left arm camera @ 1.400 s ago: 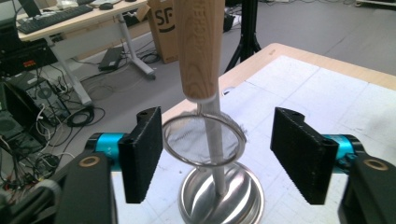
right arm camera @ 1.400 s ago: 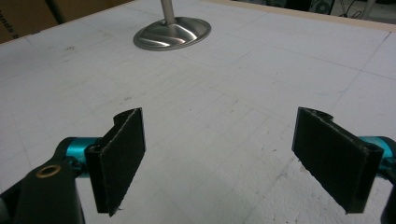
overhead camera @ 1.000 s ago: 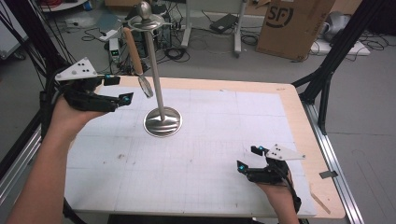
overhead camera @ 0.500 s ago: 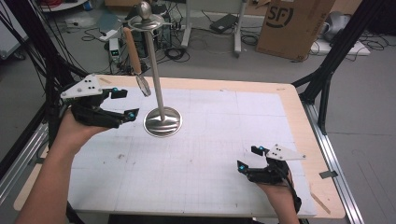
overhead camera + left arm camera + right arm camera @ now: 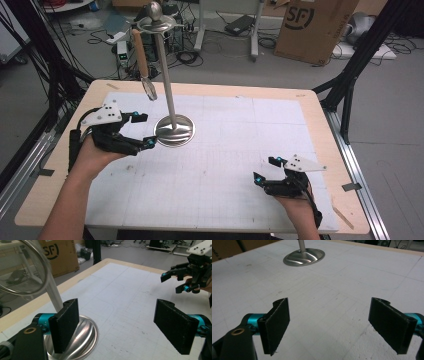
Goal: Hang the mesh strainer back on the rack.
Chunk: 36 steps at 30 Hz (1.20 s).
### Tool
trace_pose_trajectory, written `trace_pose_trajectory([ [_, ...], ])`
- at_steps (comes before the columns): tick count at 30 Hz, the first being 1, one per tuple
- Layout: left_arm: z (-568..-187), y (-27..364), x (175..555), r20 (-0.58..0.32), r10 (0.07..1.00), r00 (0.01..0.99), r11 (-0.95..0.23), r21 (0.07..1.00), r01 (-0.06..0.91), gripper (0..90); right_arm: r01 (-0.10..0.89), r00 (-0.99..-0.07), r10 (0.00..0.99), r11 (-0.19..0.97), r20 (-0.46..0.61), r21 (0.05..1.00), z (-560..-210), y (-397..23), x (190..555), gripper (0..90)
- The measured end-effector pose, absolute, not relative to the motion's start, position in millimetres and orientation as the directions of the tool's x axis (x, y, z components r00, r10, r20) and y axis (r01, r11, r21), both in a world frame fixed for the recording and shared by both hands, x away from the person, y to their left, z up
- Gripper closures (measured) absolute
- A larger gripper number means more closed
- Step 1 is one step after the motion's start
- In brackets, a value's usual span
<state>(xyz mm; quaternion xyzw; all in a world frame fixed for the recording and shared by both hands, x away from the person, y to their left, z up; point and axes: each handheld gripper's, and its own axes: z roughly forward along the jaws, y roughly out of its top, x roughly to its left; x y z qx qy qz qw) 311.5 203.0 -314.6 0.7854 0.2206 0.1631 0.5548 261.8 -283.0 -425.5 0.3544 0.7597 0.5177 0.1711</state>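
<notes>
A metal stand (image 5: pixel 174 131) with a round base and a tall pole rises at the back left of the white mat (image 5: pixel 240 150). From its top hangs a wooden-handled strainer (image 5: pixel 141 55). My left gripper (image 5: pixel 144 130) is open just left of the base, nothing between its fingers. In the left gripper view the stand's base (image 5: pixel 82 337) lies behind the left pad (image 5: pixel 65 327), and the strainer's mesh (image 5: pixel 22 272) hangs at the upper left. My right gripper (image 5: pixel 265 169) rests open at the front right, well away from the stand's base (image 5: pixel 304 256).
The mat covers a wooden table (image 5: pixel 320 107) with bare edges. A cardboard box (image 5: pixel 312 25), cables and black frame legs (image 5: pixel 350 80) stand on the floor beyond it. The right gripper (image 5: pixel 180 277) appears far off in the left gripper view.
My left gripper has come down and toward the near side, ending beside the stand's base. The right gripper has not moved.
</notes>
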Motion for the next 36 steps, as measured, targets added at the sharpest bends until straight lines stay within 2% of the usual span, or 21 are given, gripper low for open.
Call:
trace_pose_trajectory([
  [6, -335, 200, 307, -0.016, 0.521, 0.853, -0.276, 0.943, 0.185, 20.3, 0.362, -0.688, 0.718, 0.209, 0.109, 0.908, -426, -284, 262, 16.4],
  [19, -363, 196, 292, -0.015, 0.529, 0.848, -0.278, 0.942, 0.19, 19.7, 0.363, -0.69, 0.716, 0.213, 0.108, 0.907, -426, -283, 262, 16.3],
  [29, -381, 191, 289, 0.005, 0.554, 0.833, -0.305, 0.932, 0.198, 19.0, 0.371, -0.68, 0.724, 0.204, 0.116, 0.906, -428, -288, 264, 16.4],
  [33, -392, 183, 293, 0.012, 0.552, 0.834, -0.368, 0.901, 0.231, 17.0, 0.372, -0.686, 0.719, 0.213, 0.113, 0.903, -430, -285, 265, 16.4],
  [36, -392, 182, 293, 0.001, 0.552, 0.834, -0.349, 0.909, 0.229, 17.0, 0.37, -0.69, 0.715, 0.217, 0.111, 0.903, -430, -284, 266, 16.3],
])
